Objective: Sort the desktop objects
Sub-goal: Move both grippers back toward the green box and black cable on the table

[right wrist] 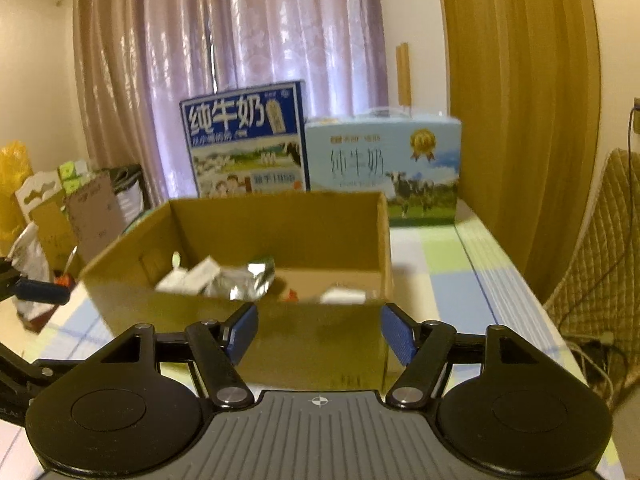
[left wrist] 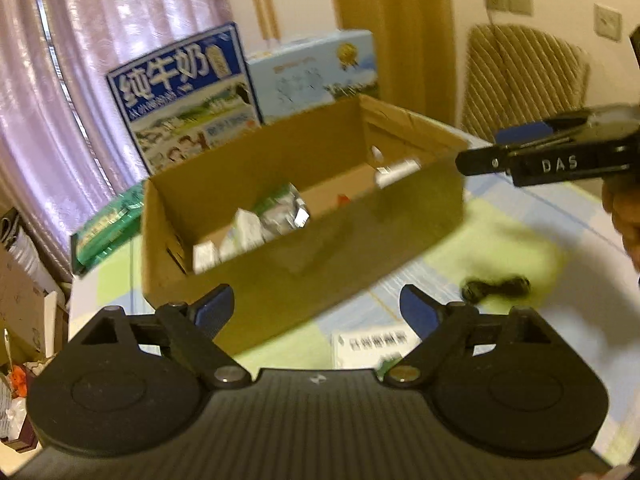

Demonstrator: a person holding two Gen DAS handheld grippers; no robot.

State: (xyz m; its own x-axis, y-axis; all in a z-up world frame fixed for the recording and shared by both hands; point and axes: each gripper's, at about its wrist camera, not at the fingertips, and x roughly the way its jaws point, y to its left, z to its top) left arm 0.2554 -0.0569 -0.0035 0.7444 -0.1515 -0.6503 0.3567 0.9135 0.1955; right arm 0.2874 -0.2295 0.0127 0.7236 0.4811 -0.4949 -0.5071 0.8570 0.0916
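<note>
The left gripper (left wrist: pixel 316 312) was spread wide and held nothing, poised over the table (left wrist: pixel 500 236) just short of the cardboard box (left wrist: pixel 304 252). Below and to its right lay a white printed packet (left wrist: pixel 374 346), and further right a small dark object (left wrist: pixel 496 288), blurred beyond naming; both were unsorted. The next pick would likely go best by lowering squarely over one item and closing on its narrow sides. The right gripper (right wrist: pixel 318 332) was likewise spread and empty, level and facing the box's near wall. Inside the box sat a crumpled foil pack (right wrist: pixel 250 280) and white packets (right wrist: pixel 192 276). Two milk cartons (right wrist: pixel 316 152) stood behind, against the curtain (right wrist: pixel 224 28)
</note>
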